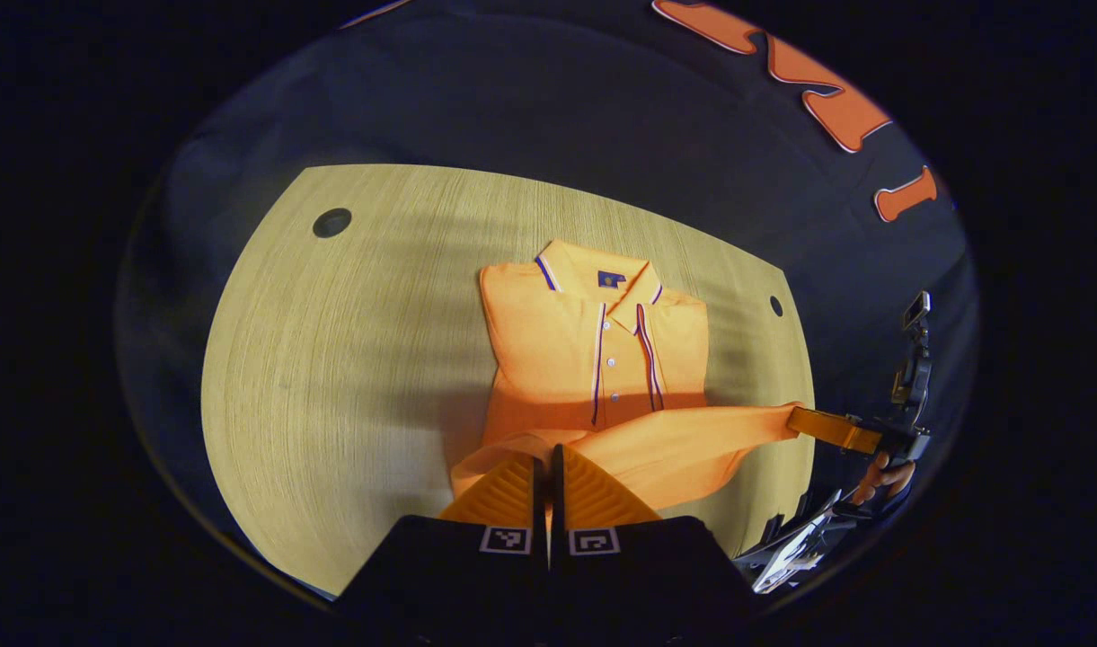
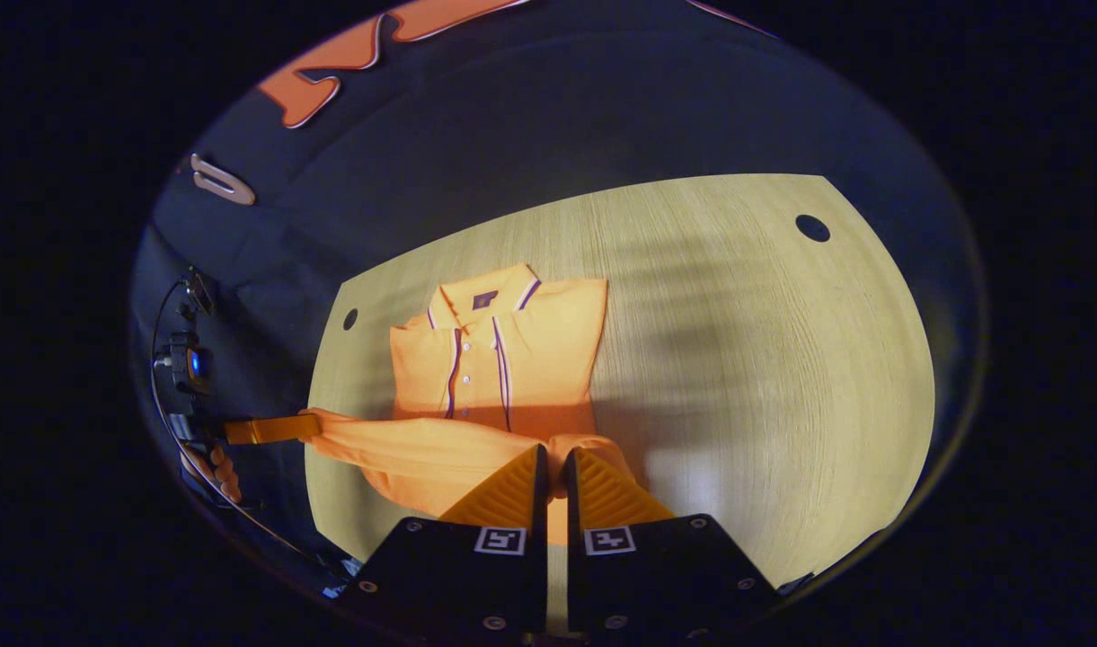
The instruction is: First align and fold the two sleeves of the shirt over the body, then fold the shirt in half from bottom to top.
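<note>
Both claws are pinching the shirt's (image 1: 593, 359) bottom hem: the left gripper (image 1: 548, 463) is closing its fingers on one corner, the right gripper (image 2: 553, 463) on the other, and the hem is hanging lifted between them. Its collar end (sleeves already folded in) is lying flat on the wooden table (image 1: 350, 377), which is standing before the booth's dark wall.
</note>
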The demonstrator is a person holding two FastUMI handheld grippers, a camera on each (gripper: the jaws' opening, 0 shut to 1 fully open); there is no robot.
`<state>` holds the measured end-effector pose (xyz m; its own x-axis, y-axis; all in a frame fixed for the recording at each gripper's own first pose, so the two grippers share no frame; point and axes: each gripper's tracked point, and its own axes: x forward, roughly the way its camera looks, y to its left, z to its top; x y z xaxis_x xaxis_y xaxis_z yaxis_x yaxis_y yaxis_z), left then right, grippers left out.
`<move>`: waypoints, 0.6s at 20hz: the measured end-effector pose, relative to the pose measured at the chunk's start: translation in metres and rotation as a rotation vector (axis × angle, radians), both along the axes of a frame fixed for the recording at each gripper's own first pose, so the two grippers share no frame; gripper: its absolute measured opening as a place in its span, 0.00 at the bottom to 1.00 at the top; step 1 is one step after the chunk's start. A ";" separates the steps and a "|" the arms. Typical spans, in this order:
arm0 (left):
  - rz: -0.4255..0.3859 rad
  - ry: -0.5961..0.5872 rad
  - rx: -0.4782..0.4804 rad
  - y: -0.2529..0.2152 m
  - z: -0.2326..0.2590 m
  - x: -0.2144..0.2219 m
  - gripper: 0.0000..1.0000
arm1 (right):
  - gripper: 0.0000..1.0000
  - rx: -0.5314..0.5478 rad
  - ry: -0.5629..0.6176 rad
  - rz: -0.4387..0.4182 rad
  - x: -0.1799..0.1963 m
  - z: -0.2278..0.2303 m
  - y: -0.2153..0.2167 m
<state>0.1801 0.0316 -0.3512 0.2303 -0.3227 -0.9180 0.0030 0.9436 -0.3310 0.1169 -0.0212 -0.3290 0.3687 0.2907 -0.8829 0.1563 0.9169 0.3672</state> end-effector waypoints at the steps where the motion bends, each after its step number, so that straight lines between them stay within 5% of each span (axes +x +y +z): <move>1: -0.007 0.001 -0.008 -0.003 -0.004 0.012 0.01 | 0.10 0.000 0.005 -0.018 0.007 0.000 -0.004; 8: -0.036 0.034 -0.024 -0.012 -0.055 0.080 0.01 | 0.10 0.048 0.062 -0.119 0.063 -0.041 -0.004; 12: 0.073 -0.019 -0.037 -0.007 -0.075 0.107 0.02 | 0.10 0.123 0.037 -0.235 0.100 -0.055 -0.002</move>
<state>0.2870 0.0243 -0.4260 0.2714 -0.3381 -0.9011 -0.0590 0.9287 -0.3662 0.2168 -0.0237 -0.3835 0.4065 0.3069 -0.8606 0.3750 0.8029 0.4634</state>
